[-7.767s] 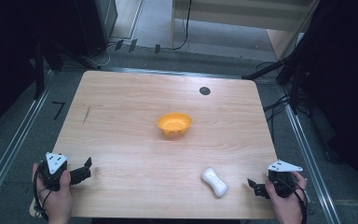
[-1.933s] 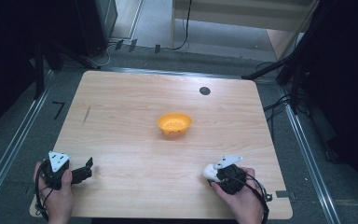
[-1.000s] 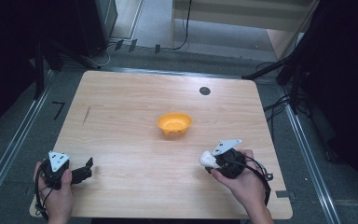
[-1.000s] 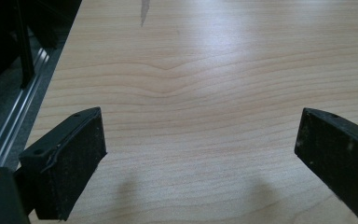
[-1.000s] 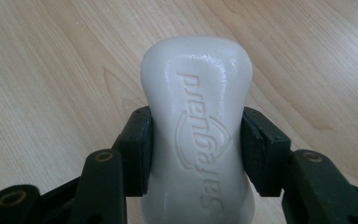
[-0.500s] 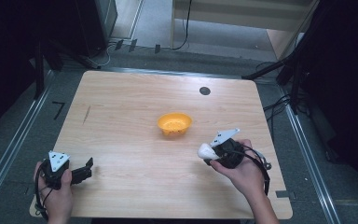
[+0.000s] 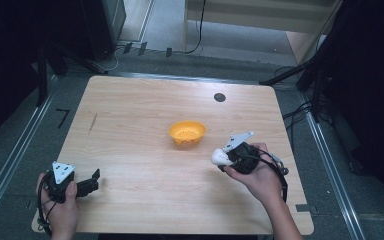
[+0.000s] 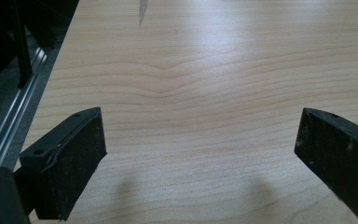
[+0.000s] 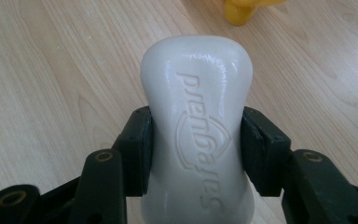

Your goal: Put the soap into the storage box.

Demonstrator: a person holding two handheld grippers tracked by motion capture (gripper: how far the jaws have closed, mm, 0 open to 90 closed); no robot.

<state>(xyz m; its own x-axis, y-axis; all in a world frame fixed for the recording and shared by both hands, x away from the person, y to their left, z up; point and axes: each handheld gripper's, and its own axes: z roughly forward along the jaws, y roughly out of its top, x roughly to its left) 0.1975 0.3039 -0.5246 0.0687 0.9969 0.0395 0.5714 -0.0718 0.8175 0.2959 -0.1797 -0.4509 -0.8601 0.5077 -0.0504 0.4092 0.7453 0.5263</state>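
Right claw (image 7: pixel 226 159) has carried the soap (image 7: pixel 219 157) nearer the bowl (image 7: pixel 187 132).

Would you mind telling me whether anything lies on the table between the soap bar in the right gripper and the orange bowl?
Nothing visible does. The right gripper is shut on the white soap bar, and bare wood of the table lies between it and the orange bowl. The left gripper sits open, far off at the near left edge.
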